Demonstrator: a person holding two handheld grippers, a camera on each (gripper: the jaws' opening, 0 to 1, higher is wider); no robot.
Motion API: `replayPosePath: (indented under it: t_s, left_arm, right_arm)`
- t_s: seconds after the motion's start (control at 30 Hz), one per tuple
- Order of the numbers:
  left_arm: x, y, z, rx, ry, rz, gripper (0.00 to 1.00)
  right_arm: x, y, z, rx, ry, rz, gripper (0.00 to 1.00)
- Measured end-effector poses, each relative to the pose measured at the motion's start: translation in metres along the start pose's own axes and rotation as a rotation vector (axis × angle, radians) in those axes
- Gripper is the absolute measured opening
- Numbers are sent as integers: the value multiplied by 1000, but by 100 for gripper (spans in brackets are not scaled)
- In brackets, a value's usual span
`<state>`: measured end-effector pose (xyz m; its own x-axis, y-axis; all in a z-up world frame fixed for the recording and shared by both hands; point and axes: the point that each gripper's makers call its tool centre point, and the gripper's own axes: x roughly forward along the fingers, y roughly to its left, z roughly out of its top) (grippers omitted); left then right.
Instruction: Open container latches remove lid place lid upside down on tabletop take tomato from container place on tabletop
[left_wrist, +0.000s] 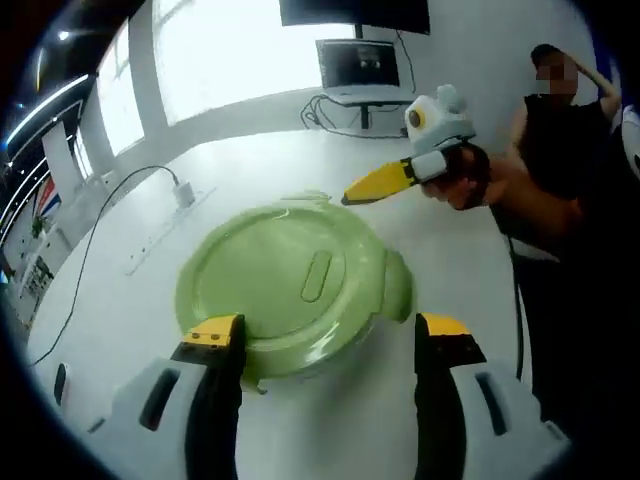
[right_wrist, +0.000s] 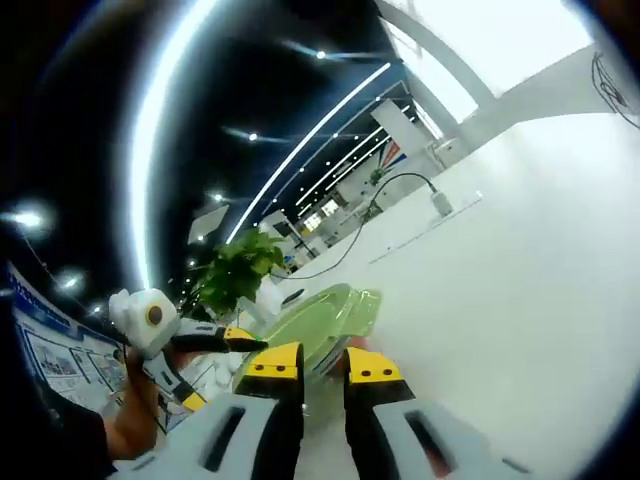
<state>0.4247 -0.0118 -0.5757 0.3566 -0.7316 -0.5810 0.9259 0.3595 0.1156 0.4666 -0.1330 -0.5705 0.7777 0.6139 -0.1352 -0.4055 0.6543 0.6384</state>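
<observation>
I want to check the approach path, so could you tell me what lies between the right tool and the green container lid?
In the left gripper view, only bare white tabletop lies between the right tool and the green lid; nothing stands there.

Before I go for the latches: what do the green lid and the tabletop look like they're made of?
The green lid looks like moulded plastic, pale and slightly translucent, with a smooth semi-gloss finish: window light glints along its rim and the oval recess at its centre has soft moulded edges. The tabletop looks like a white laminate or painted board, smooth and matte to satin; it spreads the window light without sharp reflections. Neither can be confirmed by look alone.
</observation>
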Motion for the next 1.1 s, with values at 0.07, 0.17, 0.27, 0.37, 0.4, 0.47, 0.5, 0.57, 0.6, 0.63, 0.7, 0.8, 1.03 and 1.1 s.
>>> replayPosePath:
  t_s: [0.07, 0.17, 0.27, 0.37, 0.4, 0.47, 0.5, 0.57, 0.6, 0.63, 0.7, 0.8, 1.03, 1.1]
  left_arm:
    - [-2, -3, 2, -23, -24, -6, 64]
    - [-5, -4, 6, -74, -50, -35, 62]
    - [-4, -4, 6, -81, -54, -34, 60]
    - [-3, -4, 7, -82, -66, -40, 59]
    - [-3, -5, 7, -84, -70, -41, 59]
    - [-2, -5, 7, -85, -72, -40, 59]
    - [-2, -5, 7, -85, -73, -39, 59]
    - [-3, -4, 7, -91, -76, -38, 59]
    - [-3, -4, 8, -93, -78, -39, 59]
    - [-3, -4, 8, -95, -79, -38, 58]
    - [-3, -3, 7, -91, -79, -32, 58]
    - [-4, -3, 7, -85, -97, -23, 58]
    - [-9, 0, 6, -110, -130, 0, 52]
    - [-11, 1, 5, -111, -142, 11, 52]
  right_arm:
    - [5, -5, -1, 44, 50, -17, 13]
    - [16, -13, 13, 24, 28, -32, 13]
    - [22, -15, 18, 83, 46, -21, 14]
    - [34, -22, 16, 117, 81, -29, 13]
    - [36, -22, 12, 145, 111, -25, 12]
    - [38, -20, 7, 170, 134, -11, 9]
    - [37, -17, 4, 196, 147, 0, 8]
    - [35, -18, 7, 207, 128, 3, 6]
    - [33, -17, 7, 213, 124, 8, 5]
    - [31, -15, 9, 209, 116, 13, 4]
    - [30, -16, 12, 194, 108, 14, 3]
    - [27, -15, 15, 150, 106, 12, 2]
    - [19, -15, 16, 96, 124, 8, 1]
    - [16, -15, 16, 83, 125, 4, 1]
